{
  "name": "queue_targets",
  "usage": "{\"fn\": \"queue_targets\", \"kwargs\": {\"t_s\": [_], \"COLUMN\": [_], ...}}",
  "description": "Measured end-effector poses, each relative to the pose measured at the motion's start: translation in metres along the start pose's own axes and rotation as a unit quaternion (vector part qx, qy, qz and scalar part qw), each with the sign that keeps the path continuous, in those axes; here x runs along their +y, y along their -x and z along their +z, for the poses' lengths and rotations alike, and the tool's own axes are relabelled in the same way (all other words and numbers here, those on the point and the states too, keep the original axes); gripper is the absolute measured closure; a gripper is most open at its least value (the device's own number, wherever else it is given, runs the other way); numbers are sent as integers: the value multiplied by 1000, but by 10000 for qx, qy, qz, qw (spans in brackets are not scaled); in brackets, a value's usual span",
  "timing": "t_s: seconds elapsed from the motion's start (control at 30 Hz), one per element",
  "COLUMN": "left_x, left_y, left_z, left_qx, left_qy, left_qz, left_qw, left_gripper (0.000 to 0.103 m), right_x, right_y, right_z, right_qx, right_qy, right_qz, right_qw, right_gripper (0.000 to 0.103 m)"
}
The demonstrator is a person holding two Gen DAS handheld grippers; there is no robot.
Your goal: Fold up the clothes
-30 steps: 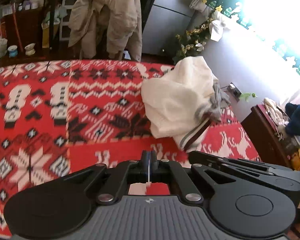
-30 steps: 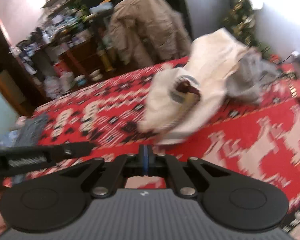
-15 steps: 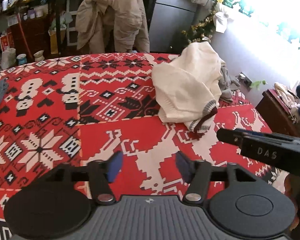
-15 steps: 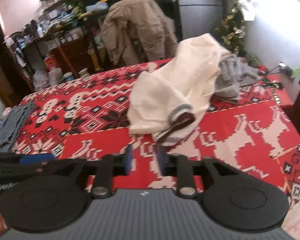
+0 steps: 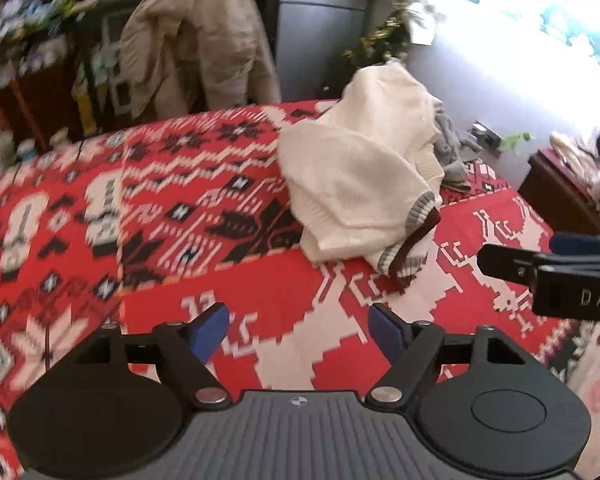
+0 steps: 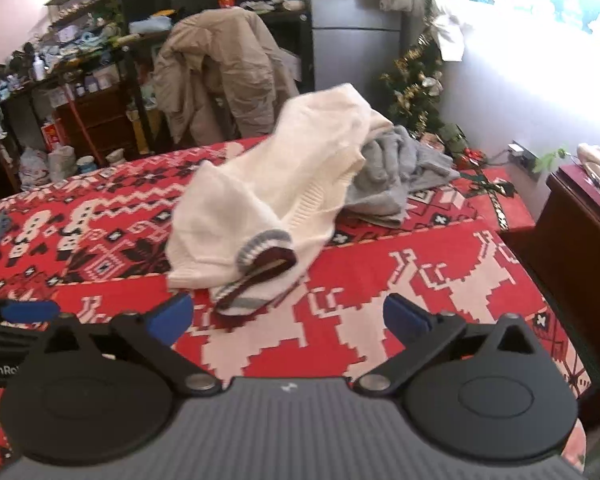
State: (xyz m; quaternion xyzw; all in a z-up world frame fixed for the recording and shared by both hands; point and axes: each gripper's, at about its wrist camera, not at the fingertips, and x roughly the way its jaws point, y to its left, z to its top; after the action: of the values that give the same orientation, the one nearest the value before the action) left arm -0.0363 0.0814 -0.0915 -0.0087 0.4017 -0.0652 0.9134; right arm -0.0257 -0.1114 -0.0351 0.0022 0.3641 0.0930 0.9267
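Sweater [image 6: 268, 200] heaped mid-blanket [image 6: 380, 280] — bare cloth, seemingly, beneath both opening, empty tools [image 5: 298, 330] [image 6: 288, 318].

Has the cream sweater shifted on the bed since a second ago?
Cannot tell. The cream sweater lies heaped against the grey garment much as before, with its striped cuff nearest; the cameras themselves moved.

I count two garments heaped on my red patterned blanket [image 6: 420, 280]: one cream sweater [image 6: 276, 184] at about twelve o'clock from my right gripper, and one grey garment [image 6: 396, 172] touching it at one o'clock. Beyond the blanket I count one tan jacket [image 6: 220, 76] at eleven o'clock, one grey fridge [image 6: 352, 20] and one small tinselled tree [image 6: 416, 84] at one o'clock.
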Motion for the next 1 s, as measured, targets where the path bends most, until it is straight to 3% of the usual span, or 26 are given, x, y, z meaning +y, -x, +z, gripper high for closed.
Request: {"fn": "queue_targets", "kwargs": {"t_s": [0.03,0.1,0.23,0.37,0.53,0.63,0.73,0.77,0.87,1.0], "left_x": [-2,-5,-10,-18,-15,-9,-6,-5,-3,-5], "left_y": [-3,-10,-21,-32,-57,-66,-76,-80,-93,-105], "left_z": [2,7,12,19,31,35,40,41,45,48], "left_qx": [-20,32,-225,-551,-338,-418,-428,-405,-241,-161], "left_qy": [-91,-78,21,-285,-456,-315,-124,-81,-133,-202], "left_qz": [-42,-167,-41,75,-281,-503,-447,-426,-654,-760], "left_qw": [9999,9998,9997,9980,9980,9974,9980,9982,9975,9968], "left_gripper": [23,9,9,9,10,10,10,10,26,41], "right_x": [-2,-5,-10,-20,-32,-39,-46,-48,-51,-43], "right_y": [-3,-9,-20,-38,-59,-72,-88,-94,-113,-139], "right_z": [1,2,3,10,17,25,33,36,44,51], "right_qx": [22,-27,-192,-32,-83,-23,16,55,151,308], "right_qy": [-1,106,345,255,168,34,-261,-377,-617,-615], "right_qz": [-17,-35,-38,122,277,372,575,626,931,1165], "right_qw": [10000,9999,9992,9996,9994,9993,9980,9973,9936,9908], "right_gripper": [1,1,1,1,1,1,1,1,3,15]}}
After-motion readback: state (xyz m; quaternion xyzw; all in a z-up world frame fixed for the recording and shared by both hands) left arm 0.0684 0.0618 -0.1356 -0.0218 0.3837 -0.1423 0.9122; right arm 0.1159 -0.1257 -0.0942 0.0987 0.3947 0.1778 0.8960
